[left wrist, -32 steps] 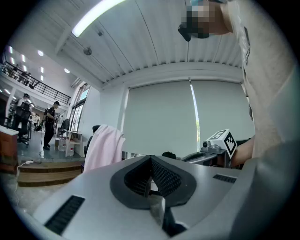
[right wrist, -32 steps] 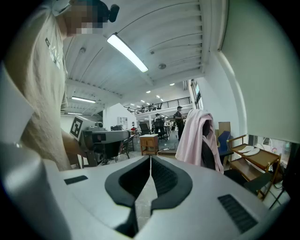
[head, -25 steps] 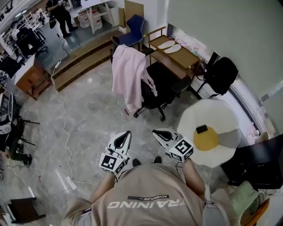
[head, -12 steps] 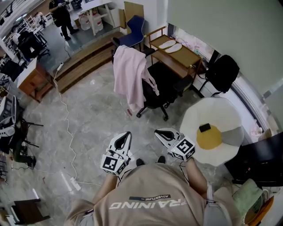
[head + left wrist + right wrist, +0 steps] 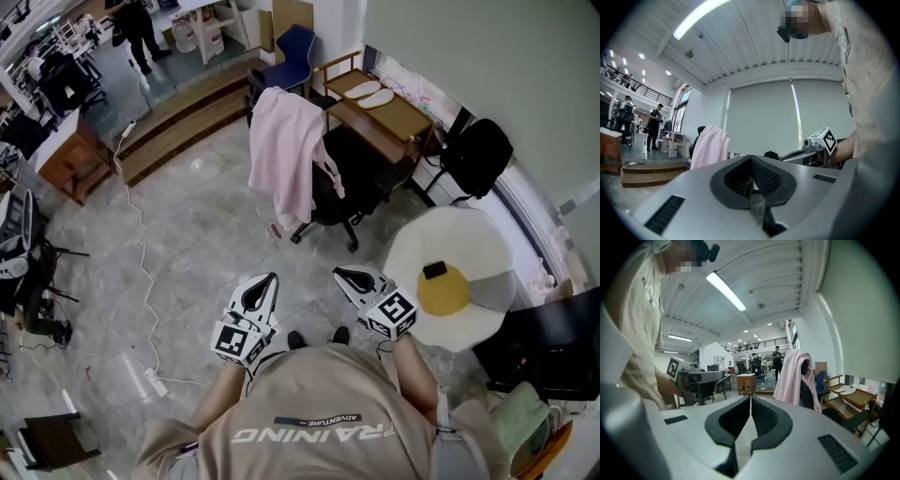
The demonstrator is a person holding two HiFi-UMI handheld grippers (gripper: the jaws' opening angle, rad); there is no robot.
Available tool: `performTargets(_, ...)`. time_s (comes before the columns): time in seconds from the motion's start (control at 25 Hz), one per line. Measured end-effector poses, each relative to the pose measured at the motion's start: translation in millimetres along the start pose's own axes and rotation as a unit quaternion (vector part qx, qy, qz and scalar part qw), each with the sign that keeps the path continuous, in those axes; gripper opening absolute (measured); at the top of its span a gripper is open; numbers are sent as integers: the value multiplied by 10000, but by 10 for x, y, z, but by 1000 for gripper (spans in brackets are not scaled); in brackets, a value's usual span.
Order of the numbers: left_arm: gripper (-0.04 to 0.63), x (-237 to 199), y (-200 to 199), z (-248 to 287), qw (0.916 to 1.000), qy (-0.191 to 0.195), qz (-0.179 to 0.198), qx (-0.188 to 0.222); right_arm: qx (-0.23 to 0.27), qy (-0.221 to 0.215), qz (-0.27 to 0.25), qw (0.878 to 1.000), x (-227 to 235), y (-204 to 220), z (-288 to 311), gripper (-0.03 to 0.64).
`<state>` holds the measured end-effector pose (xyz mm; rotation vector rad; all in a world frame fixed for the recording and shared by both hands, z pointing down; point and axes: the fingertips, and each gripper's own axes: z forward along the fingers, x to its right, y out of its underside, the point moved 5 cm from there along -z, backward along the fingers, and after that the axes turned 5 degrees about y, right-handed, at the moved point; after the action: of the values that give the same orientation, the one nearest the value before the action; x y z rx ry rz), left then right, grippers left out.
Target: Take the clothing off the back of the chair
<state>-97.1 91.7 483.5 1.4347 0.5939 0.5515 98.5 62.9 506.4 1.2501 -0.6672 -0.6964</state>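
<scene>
A grey marble floor point(image 5: 197, 234) runs from the person's feet to low wooden steps point(image 5: 183, 122), with a white cable point(image 5: 141, 262) trailing across it. The pink clothing point(image 5: 284, 155) hangs over the back of a black office chair point(image 5: 352, 183), well ahead of both grippers. Just behind the chair stands a wooden worktop point(image 5: 394, 122) against the pale wall.

Set against a second ago, the chair and clothing sit slightly further right and higher in the head view, while the grippers stay close to the person's body. The left gripper point(image 5: 269, 278) is closed with nothing between its jaws. The right gripper point(image 5: 340, 274) is likewise closed and empty.

Two pale flat things point(image 5: 366, 92) lie on the worktop. At the right, a white round table point(image 5: 450, 234) carries a yellow disc point(image 5: 442, 292) and a small dark item point(image 5: 433, 271) touching its rim.
</scene>
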Motion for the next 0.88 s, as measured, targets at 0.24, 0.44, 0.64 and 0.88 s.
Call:
performTargets(0.24,12,-89,37,-50,9998,195,-12,-51,-32,161,74,9998,-16,-28,149,34)
performTargets(0.44,12,-327,32,-63,9997,235,-69,-44,-55,266,118,9996,-11,-61,309,34)
performTargets(0.64,12,-514,11,-60,9994,308,-132,29,-20,450,319,9985,-12,-76,356,34)
performTargets(0.88,12,-613,106,-37,9981,535,-282,83,53,688,316,9971,-4,-105,393,34)
